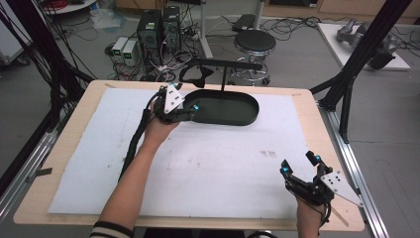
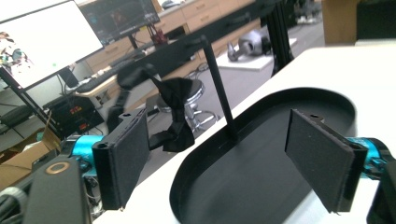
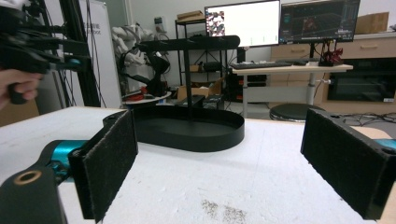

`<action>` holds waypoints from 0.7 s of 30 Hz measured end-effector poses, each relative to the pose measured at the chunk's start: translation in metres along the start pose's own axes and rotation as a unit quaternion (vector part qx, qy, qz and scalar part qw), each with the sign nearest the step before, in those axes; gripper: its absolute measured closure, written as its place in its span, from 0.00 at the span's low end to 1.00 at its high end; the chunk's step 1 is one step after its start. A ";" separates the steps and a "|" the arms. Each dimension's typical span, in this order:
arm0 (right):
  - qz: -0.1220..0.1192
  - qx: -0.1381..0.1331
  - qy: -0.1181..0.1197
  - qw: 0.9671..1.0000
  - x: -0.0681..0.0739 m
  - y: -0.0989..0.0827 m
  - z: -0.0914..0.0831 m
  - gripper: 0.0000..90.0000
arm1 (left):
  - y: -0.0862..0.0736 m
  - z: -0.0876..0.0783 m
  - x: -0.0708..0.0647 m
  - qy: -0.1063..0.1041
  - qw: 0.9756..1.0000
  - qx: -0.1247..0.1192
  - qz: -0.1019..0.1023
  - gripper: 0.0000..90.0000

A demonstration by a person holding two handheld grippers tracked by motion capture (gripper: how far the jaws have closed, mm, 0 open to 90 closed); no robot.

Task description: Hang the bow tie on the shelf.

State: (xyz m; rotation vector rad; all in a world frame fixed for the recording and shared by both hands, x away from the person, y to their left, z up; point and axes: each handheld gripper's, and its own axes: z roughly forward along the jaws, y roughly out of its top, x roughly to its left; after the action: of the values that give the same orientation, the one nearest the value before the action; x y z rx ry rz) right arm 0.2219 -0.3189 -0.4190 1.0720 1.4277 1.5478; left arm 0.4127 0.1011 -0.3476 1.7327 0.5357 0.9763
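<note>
White mat [image 1: 208, 163] holds black tray [image 1: 225, 107]; both grippers' fingers spread, empty.

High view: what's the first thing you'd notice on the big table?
A black oval tray with a T-shaped stand sits at the far middle of the white mat. The left tongs hover open at its left end; the right tongs wait open near the right corner.

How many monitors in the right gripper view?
2, both at the back of the room above a desk: a mostly white screen and a dark screen beside it. Others may be hidden.
</note>
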 end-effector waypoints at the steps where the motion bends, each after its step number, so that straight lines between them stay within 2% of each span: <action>1: -0.001 -0.002 -0.001 1.000 0.000 0.001 0.000 0.11 | 0.000 0.000 0.000 0.000 1.000 0.000 0.000 0.23; 2: 0.002 -0.003 0.000 1.000 0.001 0.001 -0.001 0.11 | 0.002 -0.017 0.003 0.001 1.000 -0.019 -0.015 0.23; 3: 0.000 -0.004 0.000 1.000 0.001 0.002 -0.001 0.11 | 0.004 -0.025 0.004 0.003 0.999 -0.024 -0.022 0.21; 5: 0.001 -0.005 0.001 1.000 0.001 0.003 -0.002 0.11 | 0.006 -0.042 0.007 0.007 0.999 -0.033 -0.028 0.20; 6: 0.002 -0.007 0.002 1.000 0.002 0.004 -0.002 0.11 | 0.006 -0.042 0.007 0.007 0.999 -0.033 -0.028 0.20; 8: 0.002 -0.008 0.004 1.000 0.002 0.005 -0.003 0.11 | 0.007 -0.059 0.010 0.012 0.998 -0.043 -0.037 0.20; 9: 0.001 -0.011 0.003 1.000 0.001 0.007 -0.003 0.11 | 0.008 -0.076 0.014 0.020 0.998 -0.048 -0.042 0.19; 12: 0.004 -0.012 0.002 1.000 0.001 0.010 -0.005 0.11 | 0.006 -0.104 0.022 0.035 0.996 -0.060 -0.058 0.17; 13: 0.004 -0.012 0.002 1.000 0.001 0.010 -0.005 0.11 | 0.006 -0.104 0.022 0.035 0.996 -0.060 -0.058 0.16; 14: 0.000 -0.013 0.002 1.000 0.002 0.011 -0.006 0.11 | 0.004 -0.114 0.025 0.040 0.995 -0.066 -0.067 0.16; 15: -0.002 -0.012 0.003 1.000 0.002 0.012 -0.006 0.11 | -0.001 -0.133 0.031 0.055 0.993 -0.070 -0.079 0.16; 16: -0.006 -0.010 0.003 1.000 0.003 0.012 -0.006 0.11 | -0.001 -0.133 0.031 0.055 0.993 -0.070 -0.079 0.15; 17: -0.009 -0.009 0.004 1.000 0.003 0.012 -0.006 0.11 | -0.004 -0.142 0.034 0.062 0.992 -0.072 -0.085 0.15; 18: -0.012 -0.008 0.006 1.000 0.003 0.011 -0.006 0.11 | -0.012 -0.161 0.039 0.074 0.989 -0.075 -0.101 0.15; 19: -0.013 -0.005 0.007 1.000 0.003 0.010 -0.006 0.11 | -0.012 -0.161 0.039 0.074 0.989 -0.075 -0.101 0.15; 20: -0.014 -0.003 0.005 1.000 0.003 0.010 -0.006 0.11 | -0.015 -0.168 0.041 0.079 0.988 -0.076 -0.106 0.14; 21: -0.012 0.000 0.005 1.000 0.002 0.009 -0.005 0.11 | -0.027 -0.188 0.046 0.095 0.985 -0.078 -0.119 0.14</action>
State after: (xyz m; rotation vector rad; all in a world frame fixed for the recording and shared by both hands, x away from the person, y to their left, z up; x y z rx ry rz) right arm 0.2163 -0.3197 -0.4102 1.0453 1.4422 1.5371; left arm 0.2881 0.2508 -0.3294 1.4088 0.7508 0.9889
